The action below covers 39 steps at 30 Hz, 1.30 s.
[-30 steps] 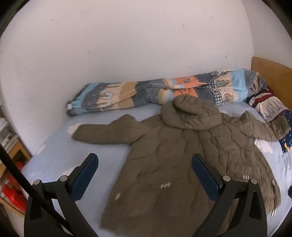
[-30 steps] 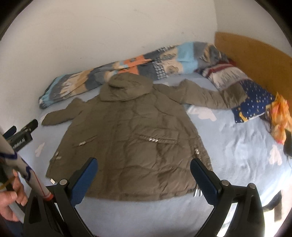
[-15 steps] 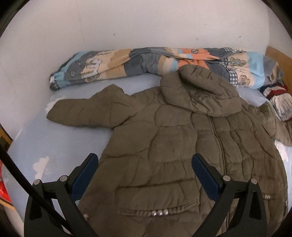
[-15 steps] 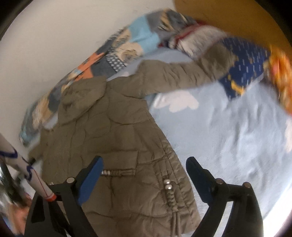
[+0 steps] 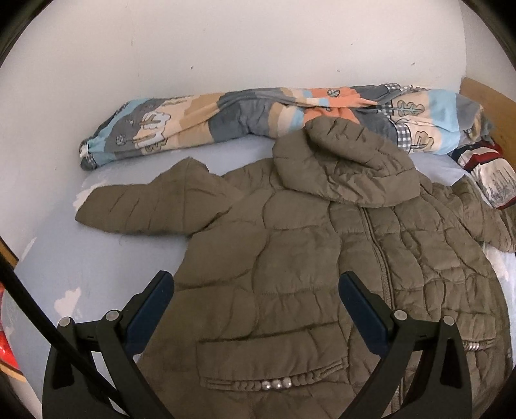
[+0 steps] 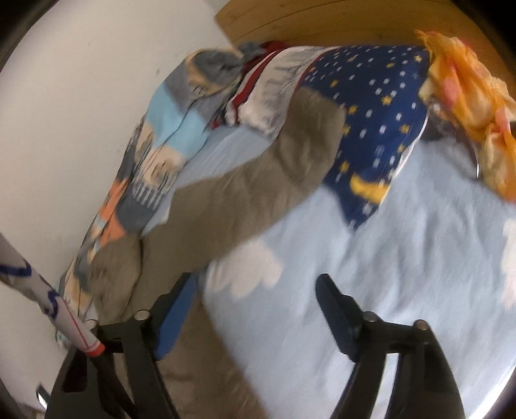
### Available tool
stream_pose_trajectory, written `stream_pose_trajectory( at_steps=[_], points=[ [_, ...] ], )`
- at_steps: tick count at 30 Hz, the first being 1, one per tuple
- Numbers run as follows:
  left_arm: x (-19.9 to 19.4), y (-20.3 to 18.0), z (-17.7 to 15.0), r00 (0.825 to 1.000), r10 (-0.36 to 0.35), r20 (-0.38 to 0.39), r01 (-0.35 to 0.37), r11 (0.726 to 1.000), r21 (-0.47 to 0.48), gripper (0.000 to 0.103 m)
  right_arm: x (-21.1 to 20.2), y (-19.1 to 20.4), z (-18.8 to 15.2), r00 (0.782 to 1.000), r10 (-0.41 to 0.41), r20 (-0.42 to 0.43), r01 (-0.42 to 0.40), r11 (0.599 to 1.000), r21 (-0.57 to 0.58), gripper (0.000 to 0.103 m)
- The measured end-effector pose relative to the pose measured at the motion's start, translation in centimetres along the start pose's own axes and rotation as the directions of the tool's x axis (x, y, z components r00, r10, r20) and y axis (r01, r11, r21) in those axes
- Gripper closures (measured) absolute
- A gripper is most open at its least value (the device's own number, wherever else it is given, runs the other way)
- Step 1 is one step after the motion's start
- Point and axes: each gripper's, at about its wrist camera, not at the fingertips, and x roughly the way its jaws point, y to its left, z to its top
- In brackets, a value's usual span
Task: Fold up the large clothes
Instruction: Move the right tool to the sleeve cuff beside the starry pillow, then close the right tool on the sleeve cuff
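Note:
An olive-brown quilted hooded jacket (image 5: pixel 306 258) lies front-up on the light blue bed, both sleeves spread out. My left gripper (image 5: pixel 254 283) is open and empty, hovering over the jacket's left chest, above its pocket. The left sleeve (image 5: pixel 154 206) stretches toward the wall. In the blurred right wrist view my right gripper (image 6: pixel 258 287) is open and empty, over the bed sheet beside the jacket's right sleeve (image 6: pixel 258 190), whose cuff lies on a navy star-pattern pillow (image 6: pixel 380 106).
A rolled patchwork quilt (image 5: pixel 258 119) lies along the white wall behind the hood. A red-striped pillow (image 5: pixel 490 170) and a wooden headboard (image 6: pixel 322 19) are at the right. An orange-yellow cloth (image 6: pixel 467 93) lies by the navy pillow. A dark pole (image 5: pixel 29 299) crosses the left wrist view's lower left.
My left gripper has moved forward and lower over the jacket's chest. My right gripper has swung right and forward toward the right sleeve and the pillows. Both stay open.

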Motion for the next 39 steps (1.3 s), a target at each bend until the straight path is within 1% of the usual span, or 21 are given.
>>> stream_pose_trajectory(
  at_steps=[1,2,5,7,10,12,15,18,23,24,26,27,28,30,33,36,39],
  points=[
    [0.0,0.0,0.0,1.0,0.001,0.002,-0.001,1.0,0.004,0.001,0.5,-0.3,1.0,1.0,-0.019,0.006,0.019,1.0,-0.005,0.032],
    [0.1,0.0,0.0,1.0,0.007,0.003,-0.007,1.0,0.008,0.001,0.8,-0.6,2.0,0.999,-0.033,0.019,0.033,0.999,-0.007,0.037],
    [0.6,0.0,0.1,1.0,0.013,0.001,-0.013,1.0,0.009,0.001,2.5,-1.4,5.1,0.994,-0.102,0.048,0.103,0.995,-0.006,0.045],
    [0.9,0.1,0.1,1.0,0.014,-0.001,-0.014,1.0,0.009,0.001,3.3,-2.5,6.7,0.991,-0.115,0.062,0.114,0.993,0.012,0.05],
    [1.4,0.0,0.0,1.0,0.018,-0.009,-0.018,1.0,0.018,0.001,4.6,-4.5,9.1,0.99,-0.117,0.081,0.11,0.99,0.084,0.05],
    [1.7,-0.1,0.0,1.0,0.019,-0.014,-0.019,0.999,0.026,0.001,5.3,-5.3,10.4,0.987,-0.131,0.095,0.12,0.987,0.106,0.05],
    [1.9,-0.1,-0.1,1.0,0.023,-0.016,-0.022,0.999,0.035,0.001,6.5,-6.3,12.0,0.983,-0.15,0.105,0.138,0.984,0.115,0.05],
    [2.1,0.0,-0.1,1.0,0.027,-0.015,-0.027,0.999,0.032,0.001,7.9,-7.0,13.2,0.981,-0.166,0.097,0.154,0.981,0.119,0.05],
    [2.7,-0.3,-0.6,0.999,0.039,-0.027,-0.037,0.998,0.046,0.001,10.7,-8.2,14.2,0.98,-0.186,0.071,0.177,0.977,0.119,0.051],
    [2.9,-0.4,-0.6,0.999,0.04,-0.034,-0.039,0.998,0.047,0.001,11.0,-8.2,14.2,0.98,-0.183,0.076,0.173,0.978,0.117,0.053],
    [3.0,-0.4,-0.7,0.998,0.039,-0.04,-0.037,0.998,0.045,0.001,11.2,-7.9,14.2,0.979,-0.187,0.081,0.178,0.979,0.103,0.079],
    [3.0,-0.3,-0.7,0.998,0.038,-0.041,-0.036,0.998,0.045,0.001,11.1,-7.7,14.2,0.978,-0.192,0.085,0.183,0.978,0.095,0.08],
    [2.9,-0.3,-0.6,0.999,0.038,-0.039,-0.037,0.998,0.043,0.001,10.9,-7.2,14.2,0.977,-0.195,0.092,0.187,0.979,0.084,0.085],
    [2.8,-0.2,-0.6,0.999,0.032,-0.033,-0.031,0.999,0.035,0.001,10.0,-6.1,14.2,0.972,-0.199,0.122,0.192,0.979,0.063,0.087],
    [2.3,-0.1,-0.5,1.0,0.018,-0.026,-0.017,1.0,0.021,0.001,8.1,-4.3,14.2,0.971,-0.18,0.158,0.173,0.983,0.057,0.088],
    [1.7,-0.1,-0.3,1.0,0.009,-0.018,-0.009,1.0,0.014,0.001,5.9,-1.9,14.4,0.971,-0.147,0.19,0.142,0.989,0.038,0.088],
    [0.9,0.2,-0.1,1.0,0.001,-0.004,-0.001,1.0,0.001,0.001,3.4,1.4,14.5,0.969,-0.108,0.222,0.108,0.994,0.011,0.089]
  ],
)
